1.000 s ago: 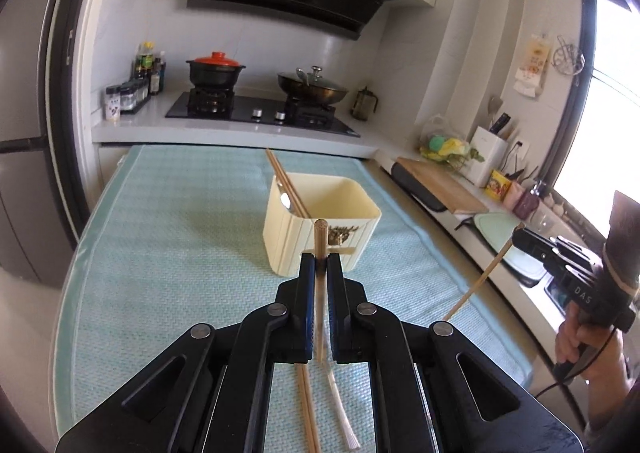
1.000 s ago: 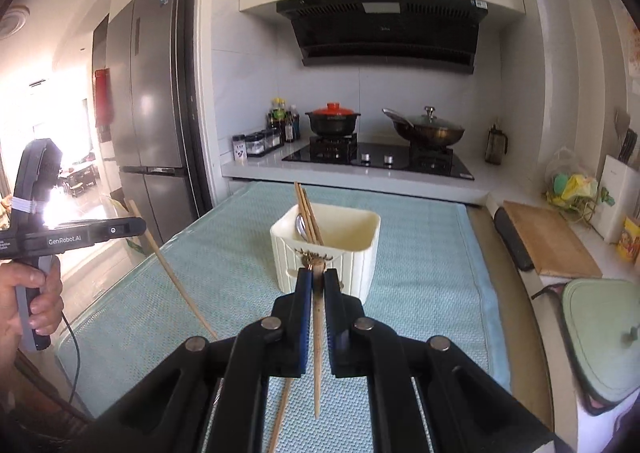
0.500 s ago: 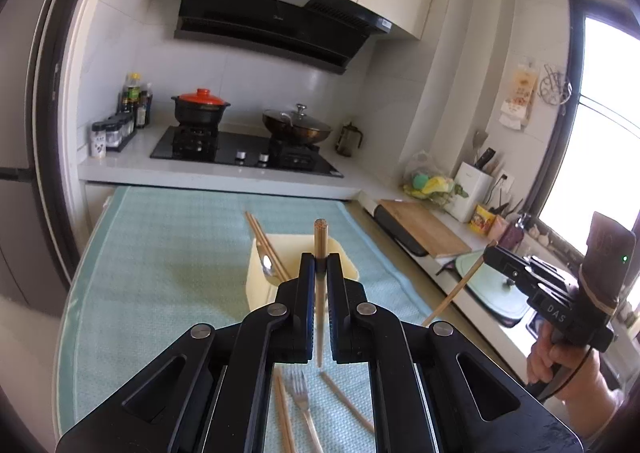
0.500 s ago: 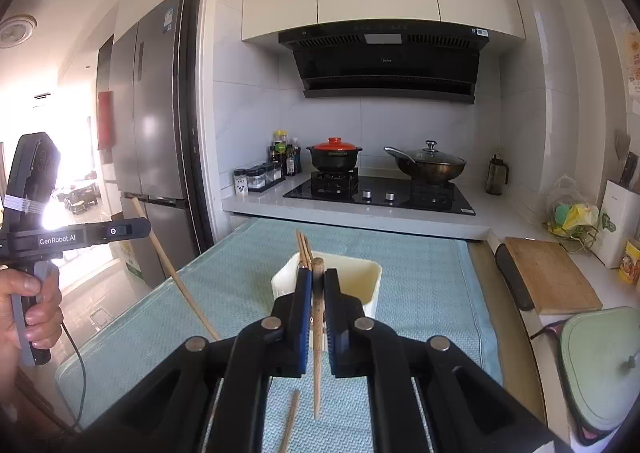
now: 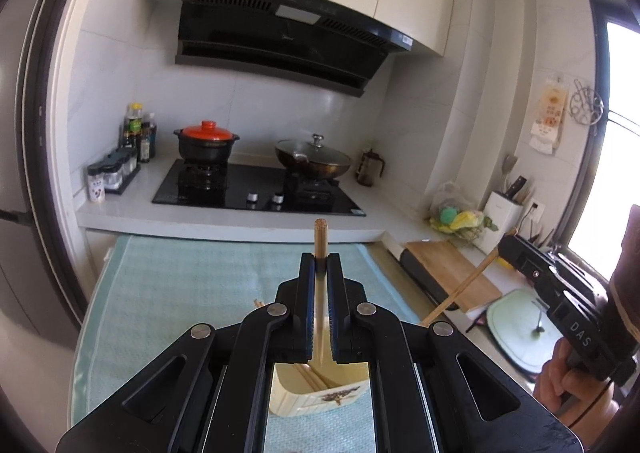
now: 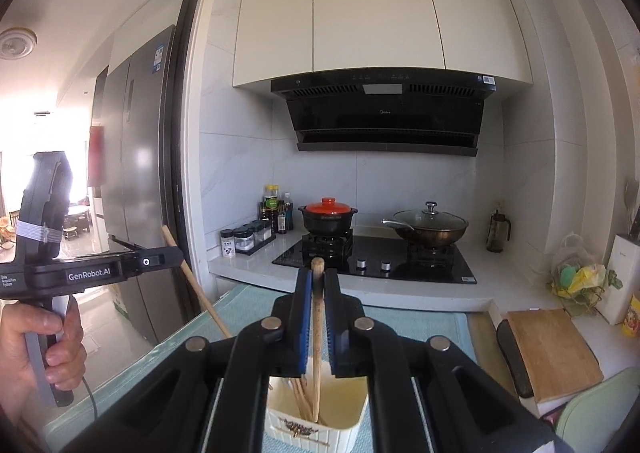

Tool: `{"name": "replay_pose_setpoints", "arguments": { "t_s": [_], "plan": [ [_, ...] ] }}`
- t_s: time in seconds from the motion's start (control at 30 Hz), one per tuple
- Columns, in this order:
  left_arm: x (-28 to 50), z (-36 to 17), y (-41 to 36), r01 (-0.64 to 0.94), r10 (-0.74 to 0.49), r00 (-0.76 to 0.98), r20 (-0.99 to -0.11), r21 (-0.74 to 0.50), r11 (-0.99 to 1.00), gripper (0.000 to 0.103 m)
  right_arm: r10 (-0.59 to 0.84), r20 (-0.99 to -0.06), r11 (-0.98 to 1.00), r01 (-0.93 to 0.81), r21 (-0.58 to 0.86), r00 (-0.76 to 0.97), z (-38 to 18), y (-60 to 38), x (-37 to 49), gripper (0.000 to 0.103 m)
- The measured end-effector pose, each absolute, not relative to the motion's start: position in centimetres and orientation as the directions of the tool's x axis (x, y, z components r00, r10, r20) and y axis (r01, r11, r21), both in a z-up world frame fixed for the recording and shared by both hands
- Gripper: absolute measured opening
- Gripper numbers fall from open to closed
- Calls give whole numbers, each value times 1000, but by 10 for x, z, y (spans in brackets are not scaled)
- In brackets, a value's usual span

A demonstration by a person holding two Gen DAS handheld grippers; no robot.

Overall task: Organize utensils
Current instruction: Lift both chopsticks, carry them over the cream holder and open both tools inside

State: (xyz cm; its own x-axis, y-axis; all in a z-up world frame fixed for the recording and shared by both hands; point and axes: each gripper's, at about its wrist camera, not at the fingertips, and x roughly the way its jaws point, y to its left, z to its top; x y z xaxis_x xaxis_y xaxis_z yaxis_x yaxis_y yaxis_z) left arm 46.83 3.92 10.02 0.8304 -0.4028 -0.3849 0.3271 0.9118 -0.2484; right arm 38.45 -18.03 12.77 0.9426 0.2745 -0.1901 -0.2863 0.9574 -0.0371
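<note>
With both grippers clamped on a chopstick each, left gripper (image 5: 319, 273) and right gripper (image 6: 317, 285) hang over the cream holder (image 6: 320, 409) on the worktop. Thin sticks pinched near the top could easily swing and clip the rim instead of dropping in.

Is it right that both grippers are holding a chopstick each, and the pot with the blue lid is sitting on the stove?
Not quite. The pot's lid is red, not blue, as the right wrist view shows. The rest holds: the left gripper and the right gripper each hold a chopstick, and the pot sits on the stove.
</note>
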Motion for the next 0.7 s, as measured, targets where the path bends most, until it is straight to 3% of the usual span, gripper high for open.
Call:
{"name": "replay_pose_setpoints", "arguments": {
  "t_s": [0.13, 0.43, 0.57, 0.7],
  "plan": [
    [498, 74, 28, 310, -386, 791, -474, -232, 922, 4, 259, -266, 959, -281, -47, 928, 107, -173, 425, 6],
    [553, 7, 12, 261, -351, 679, -645, -234, 937, 4, 228, -553, 966, -256, 28, 801, 31, -172, 508, 6],
    [563, -10, 7, 244, -338, 659, -672, -234, 941, 4, 228, -601, 970, -232, 72, 766, 6, -178, 530, 6],
    [566, -14, 6, 236, -335, 656, -677, -237, 942, 7, 249, -592, 967, -229, 111, 767, 0, -181, 540, 7]
  ]
}}
